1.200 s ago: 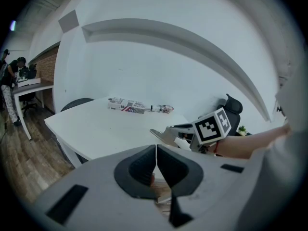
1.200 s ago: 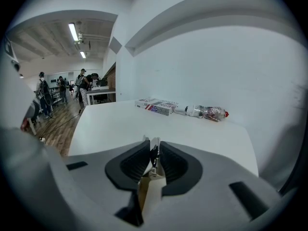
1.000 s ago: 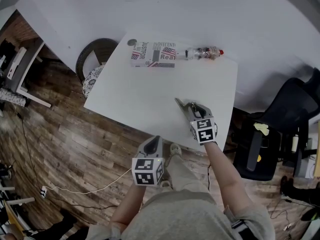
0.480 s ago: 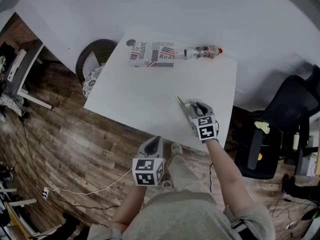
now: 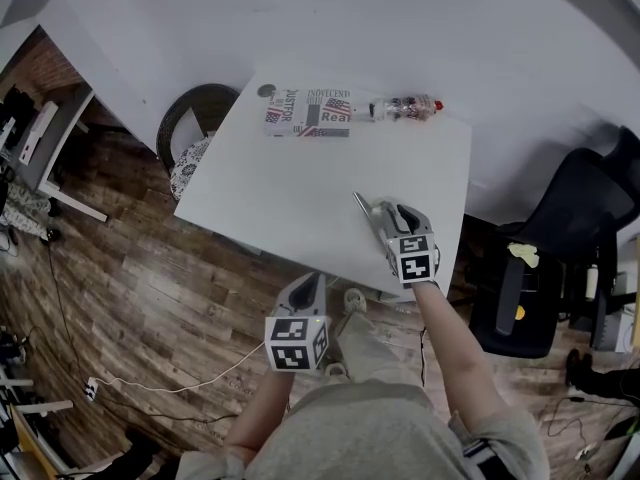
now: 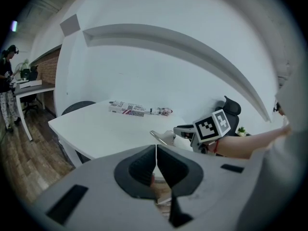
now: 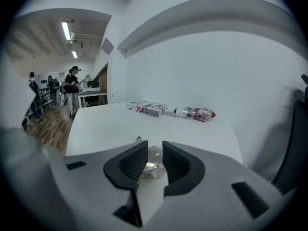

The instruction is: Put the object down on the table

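A shiny metal utensil lies on the white table near its front right corner, with its thin handle pointing away to the upper left. My right gripper is over its wider end with the jaws apart. The jaws have just been opening, then came in slightly. In the right gripper view the utensil shows in the gap between the pads, and nothing presses on it. My left gripper hangs shut and empty off the table's front edge; its jaws meet in the left gripper view.
At the table's far edge lie a flag-printed box and a plastic bottle with a red cap. A round dark chair stands at the left, a black office chair at the right. People stand far back.
The right gripper has barely shifted; the utensil's handle now lies flat on the table. The left gripper has stayed put.
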Demonstrator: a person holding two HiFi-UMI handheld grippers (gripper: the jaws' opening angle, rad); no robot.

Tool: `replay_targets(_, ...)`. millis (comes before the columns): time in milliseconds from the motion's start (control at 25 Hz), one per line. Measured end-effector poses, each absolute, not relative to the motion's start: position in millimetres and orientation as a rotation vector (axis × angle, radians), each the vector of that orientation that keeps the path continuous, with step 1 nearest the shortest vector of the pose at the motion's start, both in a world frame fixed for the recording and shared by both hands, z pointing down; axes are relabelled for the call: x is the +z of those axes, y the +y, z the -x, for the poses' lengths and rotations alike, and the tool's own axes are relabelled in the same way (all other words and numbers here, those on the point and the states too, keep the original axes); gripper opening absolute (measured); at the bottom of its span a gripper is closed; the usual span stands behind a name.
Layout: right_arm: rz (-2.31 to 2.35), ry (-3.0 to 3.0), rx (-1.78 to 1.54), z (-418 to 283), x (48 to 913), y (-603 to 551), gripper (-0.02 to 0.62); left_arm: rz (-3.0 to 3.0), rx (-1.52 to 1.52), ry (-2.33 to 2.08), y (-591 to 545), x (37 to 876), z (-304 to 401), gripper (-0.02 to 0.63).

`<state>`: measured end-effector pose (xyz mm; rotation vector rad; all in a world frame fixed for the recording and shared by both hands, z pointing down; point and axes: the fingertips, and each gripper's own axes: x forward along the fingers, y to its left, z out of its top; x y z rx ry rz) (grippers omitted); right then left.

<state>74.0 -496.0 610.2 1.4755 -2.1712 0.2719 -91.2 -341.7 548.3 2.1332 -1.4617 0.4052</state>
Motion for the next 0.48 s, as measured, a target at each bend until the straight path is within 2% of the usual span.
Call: replay_targets(480, -1.531, -2.277, 0.275, -62.3, 552.5, -415.3, 0.021, -2.174, 0.366, -1.484, -294.8, 527.0, 94.2, 0.009)
